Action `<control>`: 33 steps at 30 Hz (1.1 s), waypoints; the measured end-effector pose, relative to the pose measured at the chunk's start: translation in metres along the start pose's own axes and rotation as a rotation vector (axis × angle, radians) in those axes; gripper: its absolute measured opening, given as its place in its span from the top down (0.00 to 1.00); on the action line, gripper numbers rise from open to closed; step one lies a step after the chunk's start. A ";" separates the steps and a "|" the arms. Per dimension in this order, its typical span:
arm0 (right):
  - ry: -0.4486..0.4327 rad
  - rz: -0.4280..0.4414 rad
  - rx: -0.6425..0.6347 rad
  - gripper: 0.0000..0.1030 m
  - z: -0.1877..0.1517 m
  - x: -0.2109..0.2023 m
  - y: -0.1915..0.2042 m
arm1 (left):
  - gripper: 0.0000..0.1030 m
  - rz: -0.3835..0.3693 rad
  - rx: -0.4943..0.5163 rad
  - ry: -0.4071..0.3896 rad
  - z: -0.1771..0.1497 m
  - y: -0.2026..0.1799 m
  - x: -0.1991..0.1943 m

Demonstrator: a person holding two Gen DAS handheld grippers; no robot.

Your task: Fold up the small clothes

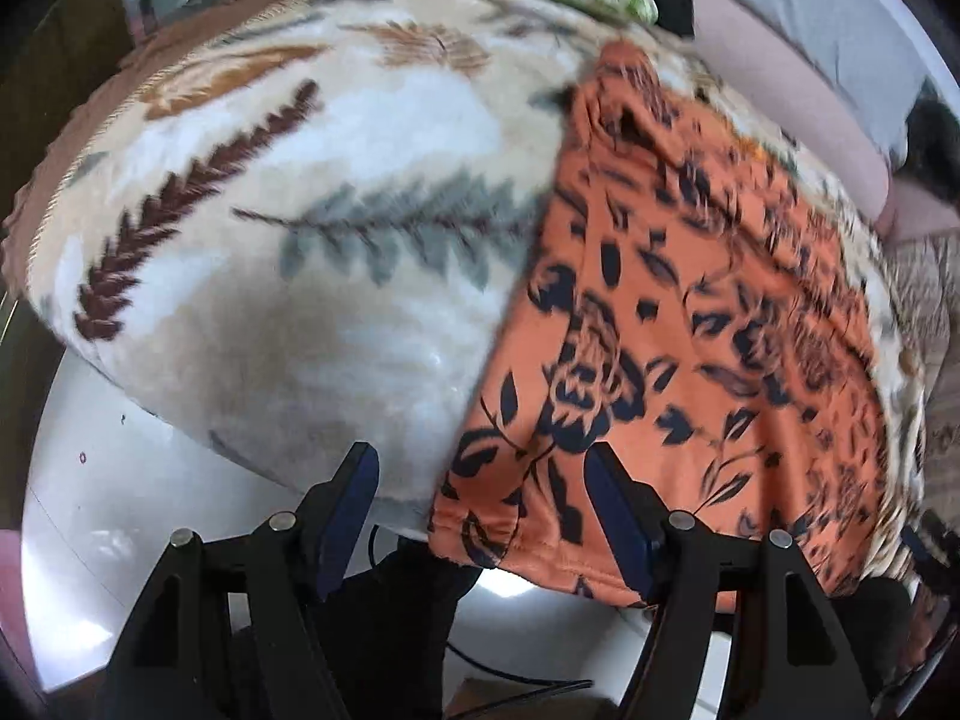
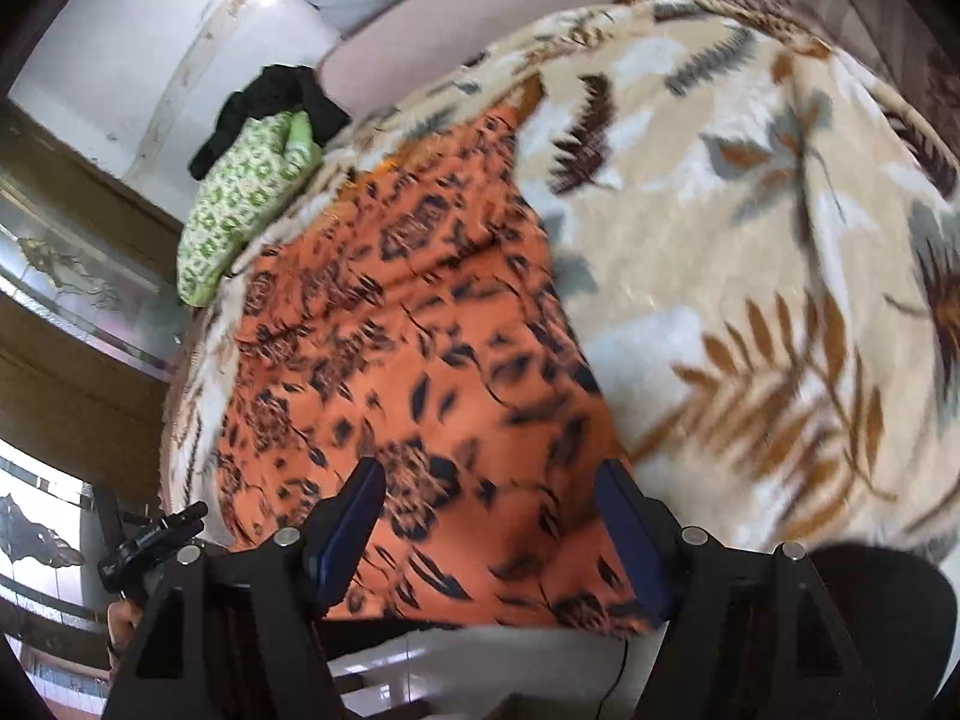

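Note:
An orange garment with a dark floral print (image 1: 678, 324) lies spread flat on a cream leaf-patterned blanket (image 1: 336, 228), its near hem hanging over the bed's front edge. It also shows in the right wrist view (image 2: 414, 372). My left gripper (image 1: 483, 468) is open and empty, hovering above the garment's near left corner. My right gripper (image 2: 489, 483) is open and empty, hovering over the garment's near hem, right of its middle. Both views are motion-blurred.
A green patterned cloth (image 2: 240, 204) with a dark garment (image 2: 270, 102) on it lies at the far edge of the bed. A pink wall (image 2: 456, 12) and grey pillow are behind. White floor (image 1: 120, 480) shows below the bed's edge. The left gripper's body (image 2: 150, 540) shows at the lower left.

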State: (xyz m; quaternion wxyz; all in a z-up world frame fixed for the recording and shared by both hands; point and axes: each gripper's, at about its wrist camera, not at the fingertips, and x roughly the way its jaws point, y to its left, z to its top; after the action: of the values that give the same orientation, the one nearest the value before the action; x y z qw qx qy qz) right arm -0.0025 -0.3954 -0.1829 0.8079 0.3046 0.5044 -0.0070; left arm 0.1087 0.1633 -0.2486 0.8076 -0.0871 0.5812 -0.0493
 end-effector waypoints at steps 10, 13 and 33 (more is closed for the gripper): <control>0.067 0.016 0.142 0.27 -0.018 0.007 -0.042 | 0.70 -0.018 0.024 0.064 -0.009 -0.013 0.024; 0.071 -0.022 0.129 0.27 -0.020 0.019 -0.042 | 0.64 -0.009 0.001 0.072 -0.009 -0.013 0.025; 0.079 0.108 -0.070 0.95 0.004 0.000 0.018 | 0.90 -0.343 -0.022 -0.006 0.023 -0.025 -0.041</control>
State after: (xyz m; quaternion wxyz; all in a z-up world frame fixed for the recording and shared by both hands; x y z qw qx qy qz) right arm 0.0067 -0.3826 -0.1724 0.7968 0.3029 0.5186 0.0662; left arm 0.1178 0.1477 -0.1984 0.7880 -0.1940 0.5559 -0.1800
